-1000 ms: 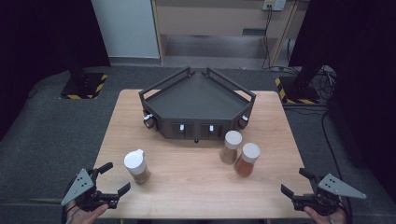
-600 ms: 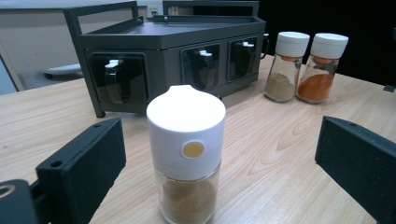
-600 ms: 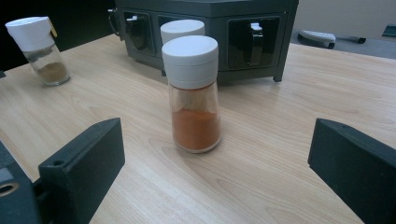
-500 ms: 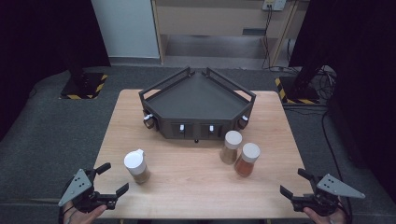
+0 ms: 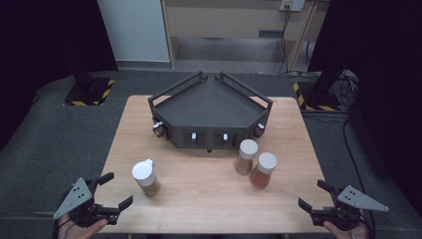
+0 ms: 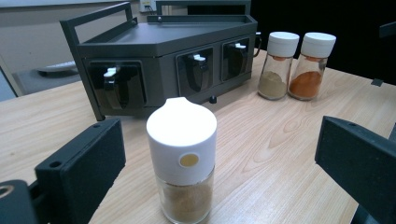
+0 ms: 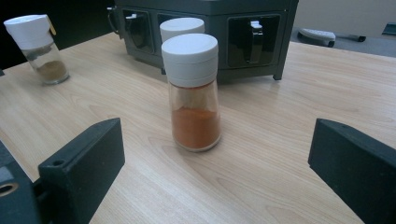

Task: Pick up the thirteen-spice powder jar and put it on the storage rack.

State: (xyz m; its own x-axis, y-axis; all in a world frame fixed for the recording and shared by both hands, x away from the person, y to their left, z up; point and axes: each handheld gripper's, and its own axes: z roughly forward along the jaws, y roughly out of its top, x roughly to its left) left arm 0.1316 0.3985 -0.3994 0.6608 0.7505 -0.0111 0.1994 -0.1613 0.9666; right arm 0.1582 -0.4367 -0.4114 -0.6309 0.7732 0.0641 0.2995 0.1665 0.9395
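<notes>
Spice jar with the spouted cap stands at seven o'clock on the worktop, just ahead of the wide-open left gripper. At four o'clock, the paprika jar faces the open right gripper; clipping either tall jar could topple it.

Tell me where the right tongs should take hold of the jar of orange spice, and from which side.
Grip the orange spice jar on its glass body just under the white cap, coming in level from the person's side. It stands upright, the right tongs are open towards it, and the tan jar crowds its far left.
</notes>
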